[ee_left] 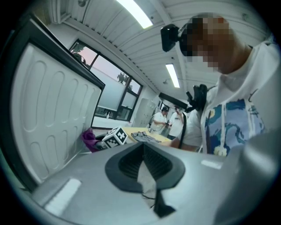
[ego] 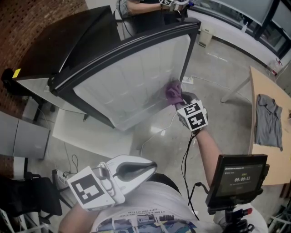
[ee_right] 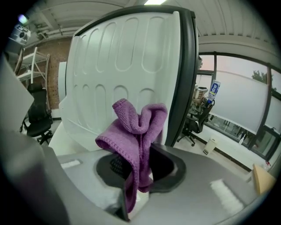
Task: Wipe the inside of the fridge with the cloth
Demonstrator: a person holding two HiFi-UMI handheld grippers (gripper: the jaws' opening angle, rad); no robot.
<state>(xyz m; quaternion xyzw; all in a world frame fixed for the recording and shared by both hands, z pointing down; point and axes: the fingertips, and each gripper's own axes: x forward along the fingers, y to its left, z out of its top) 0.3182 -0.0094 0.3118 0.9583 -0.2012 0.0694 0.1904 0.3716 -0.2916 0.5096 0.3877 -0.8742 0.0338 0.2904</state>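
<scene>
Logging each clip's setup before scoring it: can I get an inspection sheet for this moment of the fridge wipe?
Surface: fridge door open, its white ribbed inner panel facing the person.
Job's things: purple cloth at the panel's right edge; contact cannot be told.
Clutter: nothing seen on the panel.
Grippers: right gripper shut on the purple cloth; left gripper shut, holding nothing, low by the person's body.
Cables: black cable beside the right forearm; pale cable on the floor.
Surroundings: grey shirt on a wooden table; screen; another person behind the fridge.
</scene>
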